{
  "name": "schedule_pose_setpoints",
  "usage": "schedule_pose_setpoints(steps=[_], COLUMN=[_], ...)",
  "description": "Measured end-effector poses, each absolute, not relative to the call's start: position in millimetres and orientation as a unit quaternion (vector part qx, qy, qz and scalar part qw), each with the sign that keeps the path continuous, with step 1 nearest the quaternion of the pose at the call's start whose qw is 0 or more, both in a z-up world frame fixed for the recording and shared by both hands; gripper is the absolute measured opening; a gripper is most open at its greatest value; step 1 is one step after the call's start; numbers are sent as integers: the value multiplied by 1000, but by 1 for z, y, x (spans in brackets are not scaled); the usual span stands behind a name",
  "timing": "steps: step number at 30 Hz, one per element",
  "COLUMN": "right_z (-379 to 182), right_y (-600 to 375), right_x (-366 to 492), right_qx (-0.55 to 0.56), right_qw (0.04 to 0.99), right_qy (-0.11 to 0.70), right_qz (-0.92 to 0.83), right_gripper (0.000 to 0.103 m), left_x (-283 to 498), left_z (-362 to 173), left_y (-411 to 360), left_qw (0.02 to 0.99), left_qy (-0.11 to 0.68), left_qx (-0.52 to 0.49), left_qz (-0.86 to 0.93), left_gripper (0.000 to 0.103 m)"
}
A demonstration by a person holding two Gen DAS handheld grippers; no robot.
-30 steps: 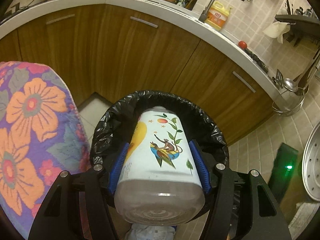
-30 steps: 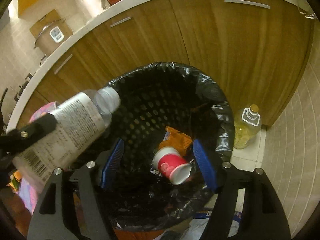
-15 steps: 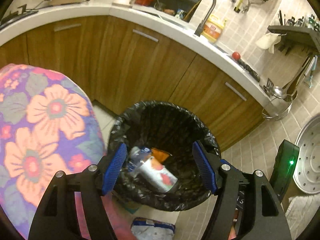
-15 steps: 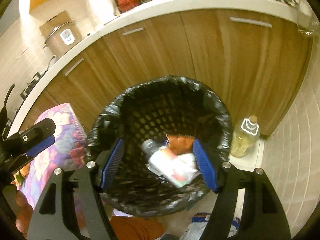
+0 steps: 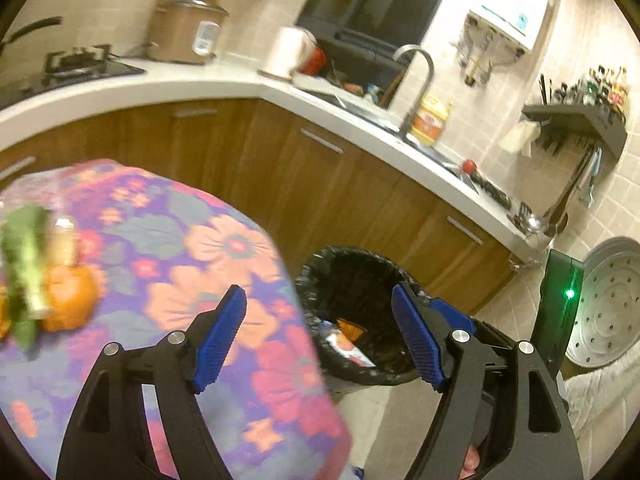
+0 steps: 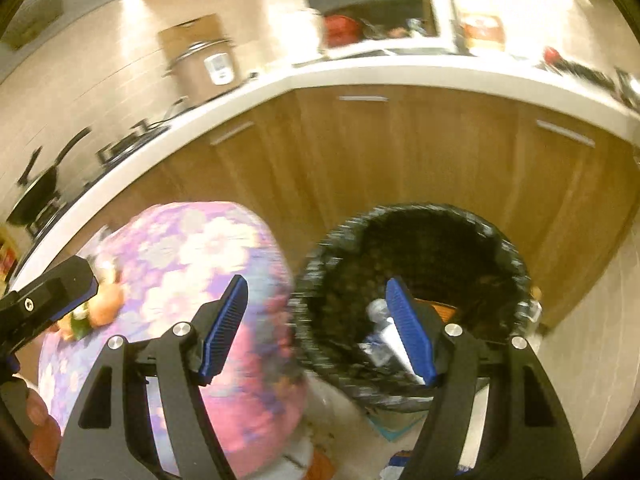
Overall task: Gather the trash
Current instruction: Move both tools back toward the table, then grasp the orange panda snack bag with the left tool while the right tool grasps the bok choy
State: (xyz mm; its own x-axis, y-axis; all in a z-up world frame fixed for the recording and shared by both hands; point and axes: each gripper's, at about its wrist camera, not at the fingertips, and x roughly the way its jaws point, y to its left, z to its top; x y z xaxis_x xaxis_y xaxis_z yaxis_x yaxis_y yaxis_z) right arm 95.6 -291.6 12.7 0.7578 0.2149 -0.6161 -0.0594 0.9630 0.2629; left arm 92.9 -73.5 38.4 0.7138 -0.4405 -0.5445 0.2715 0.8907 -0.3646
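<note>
Blurred view: the right gripper (image 6: 316,328) gapes empty, its blue pads apart. At three o'clock, a round black-lined trash bin (image 6: 316,280) holds a clear plastic bottle (image 6: 382,334). At nine o'clock, a floral-clothed tabletop (image 6: 192,256).

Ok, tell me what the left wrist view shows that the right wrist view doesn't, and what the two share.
Only the left wrist view: the open left gripper with nothing between its pads, a green-lit device, a perforated metal tray and a wall shelf.

Only the right wrist view: the open, empty right gripper, plus part of the left gripper at the picture's left edge.

Both: the bin with trash inside, the flowered cloth, an orange fruit, the rice cooker and the faucet.
</note>
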Motion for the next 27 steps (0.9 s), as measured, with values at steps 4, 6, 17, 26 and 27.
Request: schedule_pose_setpoints(steps=[4,6,17,26,27], right_z=[23,26,25,14,14], right_y=[-247,-222,-106,-38,-31], right_x=[92,91,98,113,113], right_qx=[86,73,16,-31,-39], right_qw=[932,931,914,896,895], right_qy=[335,336,350,364,362], right_qz=[107,126,206,253,257], right_gripper=[68,68,68,67,67], left_x=[69,58,8,37,47], left_z=[51,56,56,27,20], left_y=[-24,2,164,246,254], left_qw=[930,937,946,922,916], left_qy=[302,291,260,296,309], left_qx=[-136,-135,-184,-229,-237], left_qz=[-158,-134,55,100,99], left_gripper=[74,76,83,83,83])
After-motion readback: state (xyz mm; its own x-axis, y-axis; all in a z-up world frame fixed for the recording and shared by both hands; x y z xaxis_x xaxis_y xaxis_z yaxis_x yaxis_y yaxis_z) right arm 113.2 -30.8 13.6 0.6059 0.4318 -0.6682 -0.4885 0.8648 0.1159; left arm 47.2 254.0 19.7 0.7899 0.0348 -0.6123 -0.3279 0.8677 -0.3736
